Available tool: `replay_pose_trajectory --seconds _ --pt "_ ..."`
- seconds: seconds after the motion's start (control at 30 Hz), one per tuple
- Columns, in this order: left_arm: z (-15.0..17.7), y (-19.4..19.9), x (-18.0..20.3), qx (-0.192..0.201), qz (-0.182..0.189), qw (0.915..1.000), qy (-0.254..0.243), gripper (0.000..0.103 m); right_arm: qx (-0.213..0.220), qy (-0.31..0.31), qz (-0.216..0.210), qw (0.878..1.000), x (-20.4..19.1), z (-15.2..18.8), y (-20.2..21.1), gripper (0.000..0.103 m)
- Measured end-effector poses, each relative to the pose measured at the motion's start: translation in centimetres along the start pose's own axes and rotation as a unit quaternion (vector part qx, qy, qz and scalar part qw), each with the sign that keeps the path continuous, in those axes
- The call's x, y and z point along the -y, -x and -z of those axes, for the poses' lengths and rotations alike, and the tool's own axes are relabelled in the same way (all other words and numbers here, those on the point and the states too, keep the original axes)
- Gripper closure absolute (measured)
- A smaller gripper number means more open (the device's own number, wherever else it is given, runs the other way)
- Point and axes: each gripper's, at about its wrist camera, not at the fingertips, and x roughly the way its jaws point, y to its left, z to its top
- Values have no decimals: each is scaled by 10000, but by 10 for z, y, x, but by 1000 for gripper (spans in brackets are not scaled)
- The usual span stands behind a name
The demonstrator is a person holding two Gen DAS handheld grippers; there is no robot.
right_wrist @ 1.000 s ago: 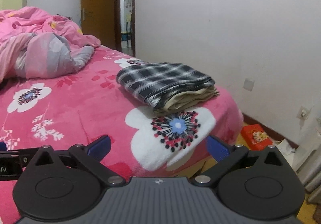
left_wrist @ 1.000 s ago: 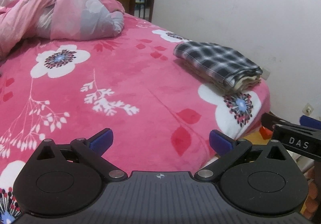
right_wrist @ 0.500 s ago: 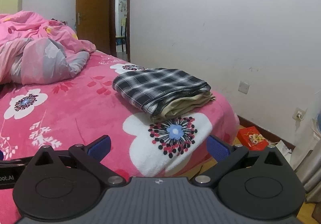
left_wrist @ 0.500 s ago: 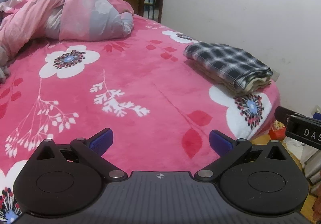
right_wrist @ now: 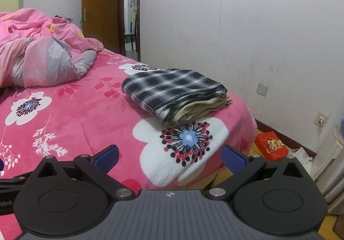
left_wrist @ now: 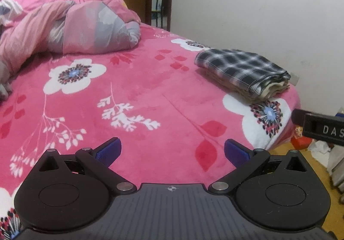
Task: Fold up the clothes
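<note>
A folded black-and-white plaid garment [left_wrist: 240, 67] [right_wrist: 172, 87] lies on a folded beige garment [right_wrist: 202, 108] [left_wrist: 274, 89] near the right corner of the pink floral bed [left_wrist: 137, 98] [right_wrist: 86, 115]. My left gripper [left_wrist: 172, 151] is open over the bed's front edge, well short of the stack, with nothing between its blue pads. My right gripper [right_wrist: 169, 157] is open too, a little in front of the stack, also holding nothing. Part of the right gripper's body [left_wrist: 322, 130] shows at the left view's right edge.
A crumpled pink and grey quilt [left_wrist: 71, 24] [right_wrist: 43, 52] is heaped at the bed's far left. A white wall runs along the right, with a wooden door [right_wrist: 101, 3] behind. A red box [right_wrist: 272, 145] and white litter [left_wrist: 320, 147] lie on the floor right of the bed.
Both grippers have drawn back and lifted slightly from the bed, so the folded stack looks farther off. Both stayed open; the stack has not moved.
</note>
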Motion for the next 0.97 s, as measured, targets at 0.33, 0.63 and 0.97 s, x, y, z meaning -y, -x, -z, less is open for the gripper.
replay_pose_trajectory --seconds 0.33,0.63,0.97 --pt "-2 4 6 -24 -101 9999 -19 0 118 54 26 9999 -3 -1 5 0" --pt "-3 7 5 57 -173 9998 12 0 96 52 10 9999 -2 -1 4 0" --pt "-4 8 0 49 -125 9999 64 0 16 40 -1 10000 -3 1 0 0"
